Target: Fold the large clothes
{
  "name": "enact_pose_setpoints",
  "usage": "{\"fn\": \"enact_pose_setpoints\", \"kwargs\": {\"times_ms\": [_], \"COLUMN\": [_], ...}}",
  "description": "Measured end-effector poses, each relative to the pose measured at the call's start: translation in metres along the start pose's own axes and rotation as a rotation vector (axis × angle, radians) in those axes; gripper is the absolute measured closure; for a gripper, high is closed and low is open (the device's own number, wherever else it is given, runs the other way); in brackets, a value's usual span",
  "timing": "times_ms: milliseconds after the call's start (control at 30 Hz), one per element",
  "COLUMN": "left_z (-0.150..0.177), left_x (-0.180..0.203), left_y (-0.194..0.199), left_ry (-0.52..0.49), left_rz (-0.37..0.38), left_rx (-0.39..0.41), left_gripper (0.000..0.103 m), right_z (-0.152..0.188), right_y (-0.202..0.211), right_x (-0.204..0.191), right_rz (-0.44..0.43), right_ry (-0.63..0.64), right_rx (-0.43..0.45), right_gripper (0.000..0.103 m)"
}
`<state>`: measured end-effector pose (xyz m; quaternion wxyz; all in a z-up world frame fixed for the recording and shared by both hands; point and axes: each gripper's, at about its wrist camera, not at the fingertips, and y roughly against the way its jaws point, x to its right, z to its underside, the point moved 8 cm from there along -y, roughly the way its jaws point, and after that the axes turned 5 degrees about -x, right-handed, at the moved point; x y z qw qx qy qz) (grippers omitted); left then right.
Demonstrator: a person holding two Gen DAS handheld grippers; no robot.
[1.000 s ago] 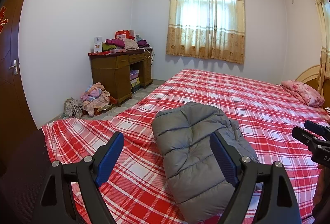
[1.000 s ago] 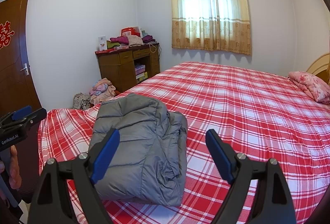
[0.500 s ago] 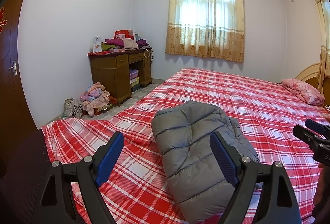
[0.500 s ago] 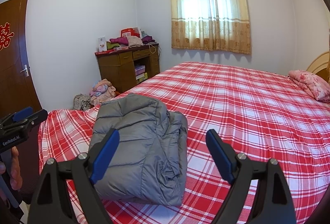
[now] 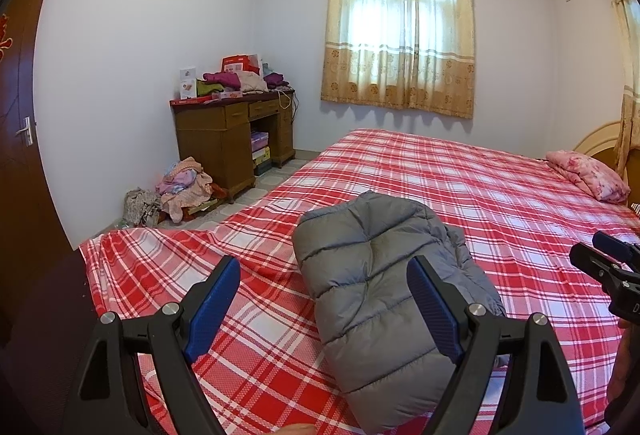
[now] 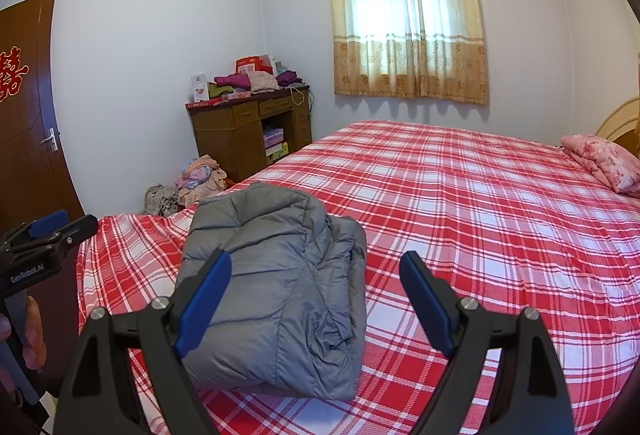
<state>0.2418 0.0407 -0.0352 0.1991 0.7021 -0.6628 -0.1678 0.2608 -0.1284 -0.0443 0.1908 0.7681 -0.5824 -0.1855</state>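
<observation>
The near end of the grey jacket [image 5: 384, 299] is hidden behind the finger of the left gripper [image 5: 324, 299]. Its underside on the bed [image 6: 500, 195] cannot be seen. Beside the jacket, the right gripper [image 5: 608, 275] is cut by the picture's edge. The boxes on the desk [image 6: 240, 131] beyond the jacket are too small to read.

Folded grey puffer jacket [image 5: 384, 283] on red plaid bed [image 5: 500, 203], beyond wide-apart blue fingers [image 5: 430, 309]
</observation>
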Motion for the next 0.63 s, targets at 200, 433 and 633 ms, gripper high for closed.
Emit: {"fn": "enact_pose_setpoints", "kwargs": {"times_ms": [200,433,633], "left_z": [0.0024,0.0062,0.0073], "left_x": [0.003,0.004,0.0086], "left_y": [-0.0029,-0.0051,-0.0053], "left_ry": [-0.025,-0.043,-0.055], "left_rz": [-0.024,-0.036,-0.035], "left_rx": [-0.004,-0.003,0.002], "left_gripper": [0.017,0.017,0.017], "right_z": [0.0026,0.0031,0.0053], "right_y": [-0.0035,-0.0043,-0.0062], "right_x": [-0.0005,-0.0013,-0.0003], "right_rz": [-0.006,-0.007,-0.007], "right_ry": [-0.002,-0.006,-0.008], "right_rx": [-0.007,-0.006,-0.011], "right_gripper": [0.015,0.015,0.015]}}
